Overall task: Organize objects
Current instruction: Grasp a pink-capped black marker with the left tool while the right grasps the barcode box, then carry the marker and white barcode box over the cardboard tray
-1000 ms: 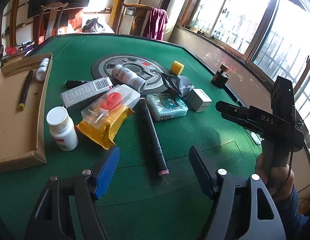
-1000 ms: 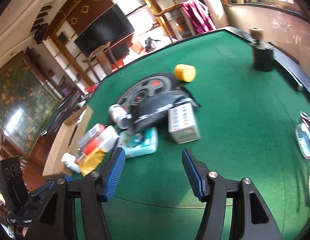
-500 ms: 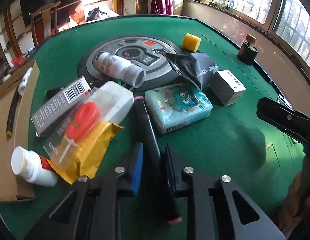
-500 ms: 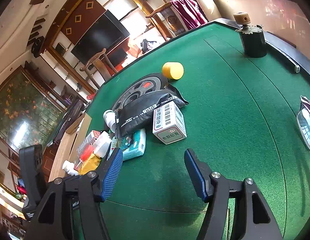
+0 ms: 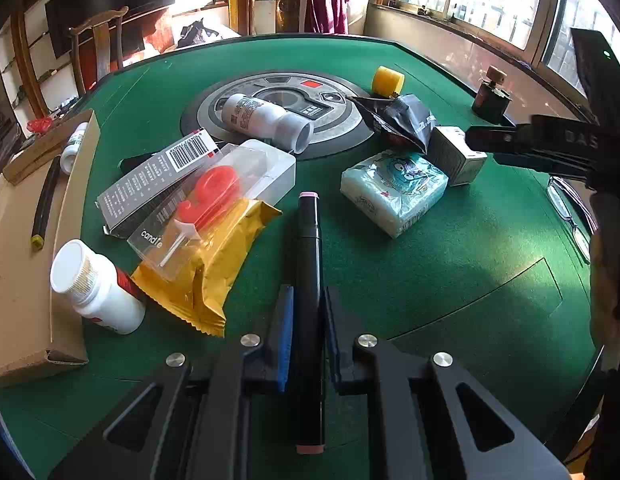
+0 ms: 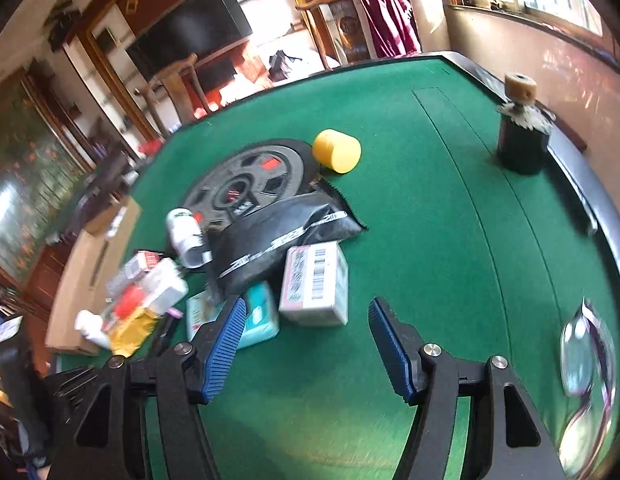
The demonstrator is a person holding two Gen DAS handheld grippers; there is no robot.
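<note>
Marker pinched on the green bench [image 5: 449, 288].
Left tongs [image 5: 308, 334] clamped the black marker [image 5: 308, 248] lengthwise; right tongs [image 6: 306, 346] hung spread and empty above the small white box [image 6: 315, 288].

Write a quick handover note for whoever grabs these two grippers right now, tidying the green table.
Left gripper: shut on the black marker, which lies lengthwise between the jaws.
Right gripper: open, empty, above the felt near the small white box.
Cardboard tray at the left edge already holds a pen and a small bottle.
Left to do: the marker, white bottle, yellow packet, tissue pack, black pouch, yellow cylinder and other clutter are not yet in the tray.
</note>
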